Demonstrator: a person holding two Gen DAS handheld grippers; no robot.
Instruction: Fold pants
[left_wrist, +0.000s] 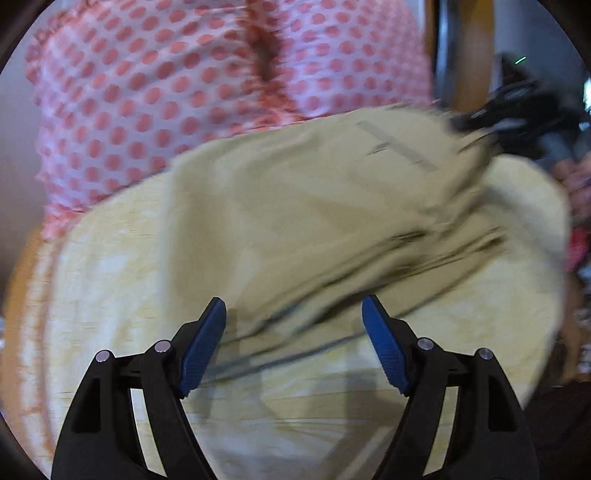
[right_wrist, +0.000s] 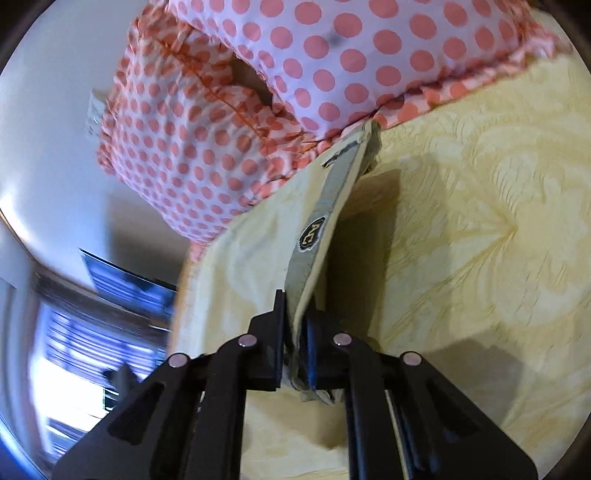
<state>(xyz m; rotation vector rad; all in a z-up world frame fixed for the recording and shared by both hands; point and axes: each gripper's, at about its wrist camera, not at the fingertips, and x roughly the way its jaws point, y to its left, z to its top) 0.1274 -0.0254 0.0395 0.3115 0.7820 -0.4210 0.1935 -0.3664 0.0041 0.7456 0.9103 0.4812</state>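
Khaki pants (left_wrist: 314, 206) lie spread and partly lifted over a pale yellow bedspread (left_wrist: 122, 295). My left gripper (left_wrist: 293, 332) is open and empty, its blue pads on either side of the pants' near edge, just above it. My right gripper (right_wrist: 295, 332) is shut on the pants' waistband (right_wrist: 325, 229), which has a grey inner band and a dark oval label; it holds the band up off the bed. The right gripper also shows, blurred, at the pants' far right corner in the left wrist view (left_wrist: 491, 129).
Pink polka-dot pillows (left_wrist: 184, 85) lie along the head of the bed, and they show in the right wrist view (right_wrist: 258, 92) too. A wooden post (left_wrist: 469, 48) stands at the back right. A window (right_wrist: 92, 332) and white wall are off the bed's left side.
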